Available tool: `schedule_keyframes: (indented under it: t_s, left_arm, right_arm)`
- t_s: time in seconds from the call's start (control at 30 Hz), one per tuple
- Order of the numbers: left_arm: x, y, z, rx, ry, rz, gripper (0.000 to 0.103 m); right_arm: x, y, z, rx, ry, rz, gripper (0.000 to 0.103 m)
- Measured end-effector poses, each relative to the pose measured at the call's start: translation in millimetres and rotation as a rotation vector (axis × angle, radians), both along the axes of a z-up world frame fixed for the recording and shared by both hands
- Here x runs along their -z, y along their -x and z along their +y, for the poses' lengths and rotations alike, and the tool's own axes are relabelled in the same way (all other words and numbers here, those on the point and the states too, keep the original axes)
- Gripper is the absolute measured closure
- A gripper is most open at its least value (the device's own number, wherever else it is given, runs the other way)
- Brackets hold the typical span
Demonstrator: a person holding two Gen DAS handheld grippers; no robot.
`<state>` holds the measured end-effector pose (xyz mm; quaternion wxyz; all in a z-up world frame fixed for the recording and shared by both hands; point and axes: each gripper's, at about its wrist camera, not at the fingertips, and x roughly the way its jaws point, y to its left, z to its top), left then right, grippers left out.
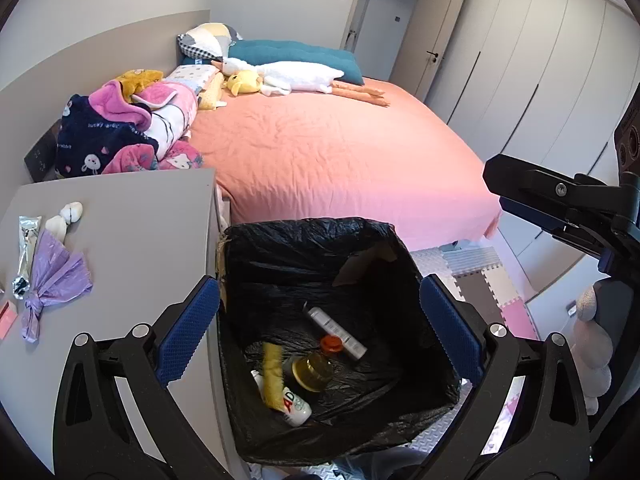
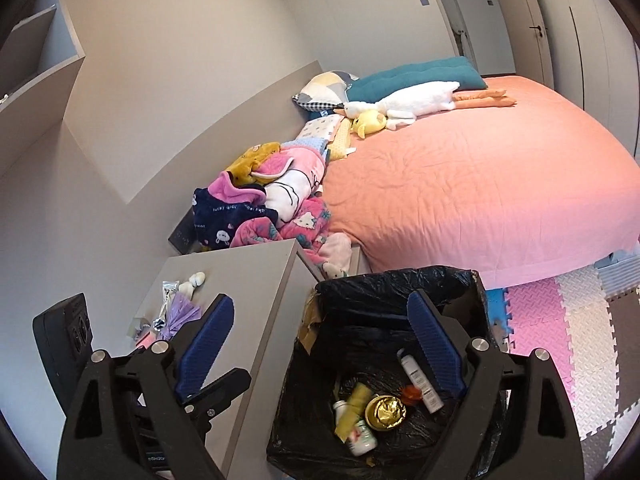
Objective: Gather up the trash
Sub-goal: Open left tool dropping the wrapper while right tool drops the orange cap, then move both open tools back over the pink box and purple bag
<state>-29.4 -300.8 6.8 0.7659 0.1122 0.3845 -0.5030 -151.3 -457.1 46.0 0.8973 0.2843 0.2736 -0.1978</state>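
Note:
A bin lined with a black bag (image 1: 304,248) (image 2: 384,284) stands between the grey nightstand and the bed. Inside lie a grey tube (image 1: 338,332) (image 2: 420,380), an orange-capped bottle (image 1: 316,366), a yellow wrapper (image 1: 273,374) (image 2: 352,408) and a small white bottle (image 1: 298,406) (image 2: 362,438). My left gripper (image 1: 320,332) is open and empty above the bin. My right gripper (image 2: 320,356) is open and empty over the bin's left edge. On the nightstand (image 1: 140,220) (image 2: 248,276) lie a purple knotted bag (image 1: 52,276) (image 2: 180,314), a silver wrapper (image 1: 26,252) (image 2: 166,300), white crumpled bits (image 1: 66,216) (image 2: 196,280) and a pink item (image 1: 6,316) (image 2: 146,338).
A bed with a pink-orange cover (image 1: 340,152) (image 2: 480,184) lies behind the bin, with piled clothes (image 1: 120,132) (image 2: 260,204) and plush toys (image 1: 288,76). Foam floor mats (image 2: 560,320) lie to the right. The right gripper's body (image 1: 568,208) shows in the left wrist view.

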Motion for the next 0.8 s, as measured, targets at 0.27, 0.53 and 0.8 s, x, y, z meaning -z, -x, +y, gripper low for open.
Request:
schedule_keyframes:
  t_s: [0.27, 0.53, 0.8]
  left_arm:
    - [2.9, -12.9, 10.8, -0.043, -0.011, 0.004, 0.006]
    - [5.1, -30.6, 32.6, -0.113, -0.010, 0.000, 0.006]
    - [10.2, -50.2, 66.6, -0.230, -0.026, -0.008, 0.006]
  right_arm:
    - [6.3, -18.4, 8.2, -0.036, -0.010, 0.017, 0.014]
    - [10.4, -47.3, 26.6, -0.111, -0.011, 0.020, 0.014]
    - [18.9, -84.4, 53.3, -0.215, -0.002, 0.046, 0.014]
